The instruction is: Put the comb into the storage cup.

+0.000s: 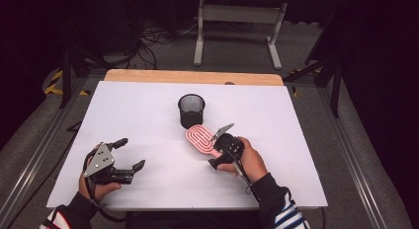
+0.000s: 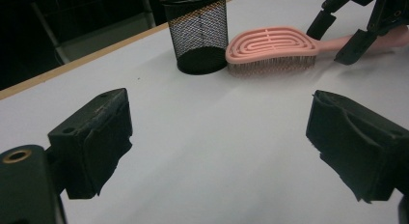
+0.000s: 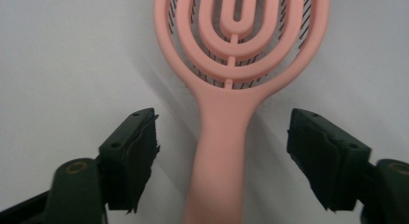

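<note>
A pink vented hairbrush point(image 1: 200, 139) lies bristles down on the white table point(image 1: 138, 105), its head close beside a black mesh cup point(image 1: 191, 109). My right gripper point(image 1: 219, 151) is down at the brush's handle end. In the right gripper view its jaws straddle the handle point(image 3: 226, 151) with a gap on each side, so the gripper point(image 3: 222, 156) is open and not pressing. My left gripper point(image 1: 132, 153) rests near the table's front left, open and empty. The left gripper view looks between its wide jaws point(image 2: 219, 147) towards the cup point(image 2: 197, 33), the brush point(image 2: 272, 45) and the right gripper point(image 2: 337, 36).
A wooden strip point(image 1: 192, 77) runs along the table's far edge. Beyond it, a white table frame point(image 1: 239, 21) and cables sit on the grey floor. Bare white tabletop stretches on both sides of the cup.
</note>
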`<action>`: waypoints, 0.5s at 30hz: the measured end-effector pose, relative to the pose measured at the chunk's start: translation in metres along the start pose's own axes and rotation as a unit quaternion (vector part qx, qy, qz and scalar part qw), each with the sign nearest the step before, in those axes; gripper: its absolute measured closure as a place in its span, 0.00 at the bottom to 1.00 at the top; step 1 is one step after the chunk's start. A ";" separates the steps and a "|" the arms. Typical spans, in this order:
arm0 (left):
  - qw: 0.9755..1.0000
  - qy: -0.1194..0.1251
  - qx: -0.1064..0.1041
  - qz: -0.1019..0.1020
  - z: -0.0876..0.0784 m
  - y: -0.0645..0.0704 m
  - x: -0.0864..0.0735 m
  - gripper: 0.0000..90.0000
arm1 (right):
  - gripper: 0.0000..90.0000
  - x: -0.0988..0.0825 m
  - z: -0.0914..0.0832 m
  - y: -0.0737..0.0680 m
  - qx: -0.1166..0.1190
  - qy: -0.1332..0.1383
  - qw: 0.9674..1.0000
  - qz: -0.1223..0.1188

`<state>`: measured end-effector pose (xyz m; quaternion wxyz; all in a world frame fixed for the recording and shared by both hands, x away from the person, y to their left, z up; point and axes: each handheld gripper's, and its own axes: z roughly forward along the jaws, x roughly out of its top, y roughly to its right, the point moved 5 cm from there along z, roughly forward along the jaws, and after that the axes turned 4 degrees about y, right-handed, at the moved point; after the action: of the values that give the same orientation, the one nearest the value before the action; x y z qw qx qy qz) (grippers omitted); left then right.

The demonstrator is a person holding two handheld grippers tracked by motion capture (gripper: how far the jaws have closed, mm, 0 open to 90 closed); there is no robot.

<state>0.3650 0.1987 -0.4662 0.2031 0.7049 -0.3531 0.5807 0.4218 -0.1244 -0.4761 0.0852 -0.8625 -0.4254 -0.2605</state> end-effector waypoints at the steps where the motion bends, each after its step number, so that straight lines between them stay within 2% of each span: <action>1: 1.000 0.001 0.000 0.000 0.000 0.000 0.000 0.11 | 0.36 0.000 0.000 0.000 0.002 -0.002 1.000 0.001; 8: 1.000 -0.002 -0.001 0.005 0.001 0.001 0.000 0.11 | 0.60 -0.001 0.000 0.002 0.021 0.009 1.000 0.003; 15: 1.000 -0.002 -0.003 0.003 0.002 0.001 -0.001 0.11 | 0.71 -0.001 0.004 0.003 0.022 0.012 1.000 0.000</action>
<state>0.3652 0.1971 -0.4672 0.2028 0.7047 -0.3573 0.5784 0.4245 -0.1256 -0.4798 0.1091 -0.8571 -0.4303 -0.2614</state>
